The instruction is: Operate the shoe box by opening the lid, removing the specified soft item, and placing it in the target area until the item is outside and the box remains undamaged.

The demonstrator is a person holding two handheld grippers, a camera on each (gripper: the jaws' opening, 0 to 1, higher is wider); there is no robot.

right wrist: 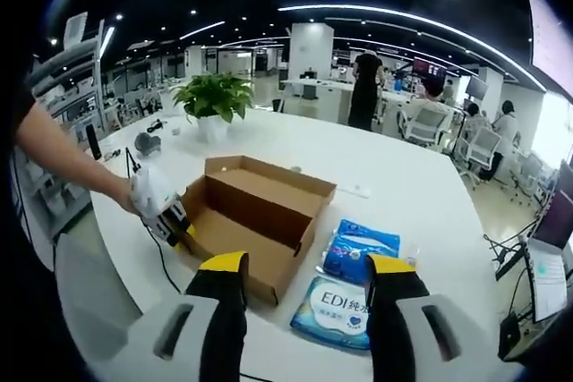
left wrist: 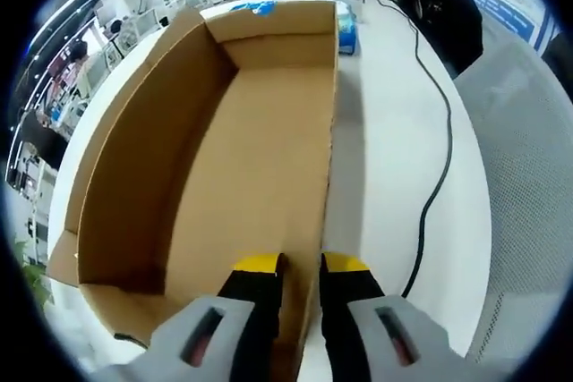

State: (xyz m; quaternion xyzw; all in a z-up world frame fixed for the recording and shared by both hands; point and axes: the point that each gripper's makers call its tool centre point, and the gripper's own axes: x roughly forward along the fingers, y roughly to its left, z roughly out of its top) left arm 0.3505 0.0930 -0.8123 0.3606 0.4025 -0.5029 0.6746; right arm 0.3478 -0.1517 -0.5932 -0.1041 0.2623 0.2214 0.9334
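An open brown cardboard shoe box (left wrist: 242, 158) lies on the white table (left wrist: 385, 158), and its inside looks bare. My left gripper (left wrist: 303, 267) straddles the box's right side wall, jaws close together with the cardboard edge between them. In the right gripper view the same box (right wrist: 255, 212) sits mid-table, and the left gripper (right wrist: 170, 216), held by a person's hand, grips its near-left wall. My right gripper (right wrist: 307, 267) hovers above the table, open with nothing between its jaws. Two blue soft packs (right wrist: 360, 248) (right wrist: 333, 310) lie on the table right of the box.
A black cable (left wrist: 439, 158) runs along the table right of the box. A blue pack (left wrist: 347, 31) lies beyond the box's far end. A grey chair (left wrist: 528, 185) stands at the table's edge. A potted plant (right wrist: 215, 96) stands at the far side. People are in the background.
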